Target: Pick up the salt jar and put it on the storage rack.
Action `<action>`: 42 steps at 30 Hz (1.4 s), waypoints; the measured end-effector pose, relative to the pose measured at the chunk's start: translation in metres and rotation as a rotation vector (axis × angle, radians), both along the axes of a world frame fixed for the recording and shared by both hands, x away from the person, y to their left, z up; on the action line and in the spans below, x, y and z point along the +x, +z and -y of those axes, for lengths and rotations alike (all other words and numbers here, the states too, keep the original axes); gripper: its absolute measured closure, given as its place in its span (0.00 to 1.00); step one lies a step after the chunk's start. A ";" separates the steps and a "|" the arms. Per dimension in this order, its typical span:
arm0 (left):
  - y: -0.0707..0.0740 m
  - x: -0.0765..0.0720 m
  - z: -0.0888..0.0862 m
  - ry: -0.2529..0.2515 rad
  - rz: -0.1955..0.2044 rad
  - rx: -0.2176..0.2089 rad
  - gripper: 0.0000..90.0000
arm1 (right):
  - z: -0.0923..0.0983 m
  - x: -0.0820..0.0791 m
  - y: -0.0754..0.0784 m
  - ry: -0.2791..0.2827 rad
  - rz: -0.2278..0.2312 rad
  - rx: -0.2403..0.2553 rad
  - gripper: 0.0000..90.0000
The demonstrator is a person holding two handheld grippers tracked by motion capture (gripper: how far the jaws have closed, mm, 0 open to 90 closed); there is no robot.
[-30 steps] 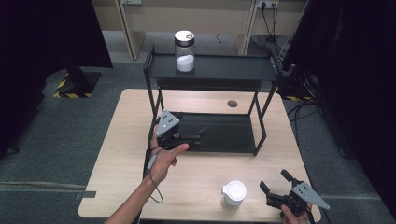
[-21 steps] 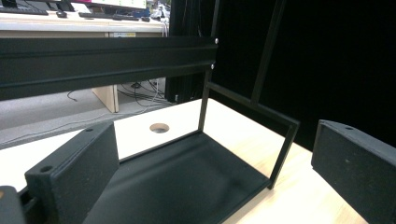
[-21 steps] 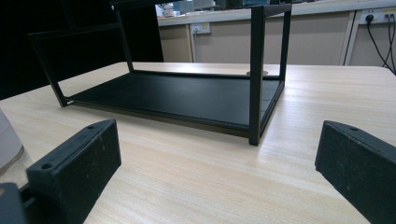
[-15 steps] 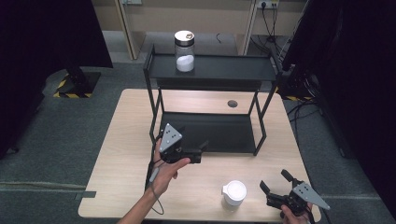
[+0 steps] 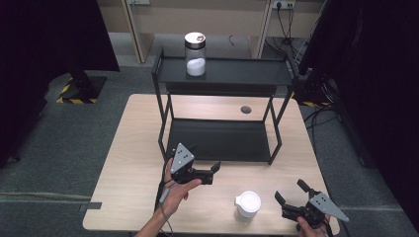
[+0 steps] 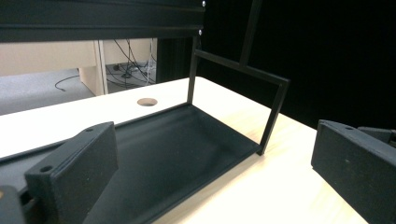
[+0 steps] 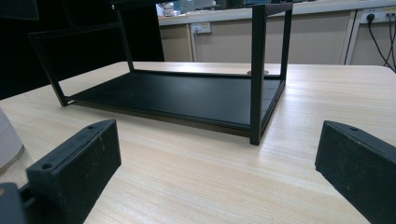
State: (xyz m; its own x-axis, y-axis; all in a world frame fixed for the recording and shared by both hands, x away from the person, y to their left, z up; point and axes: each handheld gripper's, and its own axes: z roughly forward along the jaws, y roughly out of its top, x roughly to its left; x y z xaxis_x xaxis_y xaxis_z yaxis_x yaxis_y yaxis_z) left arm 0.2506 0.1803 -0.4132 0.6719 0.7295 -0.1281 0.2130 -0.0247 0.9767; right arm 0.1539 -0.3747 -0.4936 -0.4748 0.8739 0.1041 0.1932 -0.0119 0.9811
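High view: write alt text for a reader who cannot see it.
A person holds two open grippers over a wooden table: the left gripper near the front of a black two-tier rack, the right gripper at the near right corner beside a white lidded cup. A glass jar holding something white stands on the rack's top shelf.

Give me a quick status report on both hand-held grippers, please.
Left hand-held gripper open, empty, by rack. Right hand-held gripper open, beside white cup. Nothing between.
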 end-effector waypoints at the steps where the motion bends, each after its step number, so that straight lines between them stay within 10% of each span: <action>1: -0.002 -0.001 0.000 -0.001 -0.002 0.001 0.00 | 0.000 0.000 0.000 0.000 0.000 0.000 0.00; 42: -0.054 -0.028 -0.012 -0.040 -0.003 0.065 0.00 | 0.003 -0.003 0.001 0.006 0.005 0.001 0.00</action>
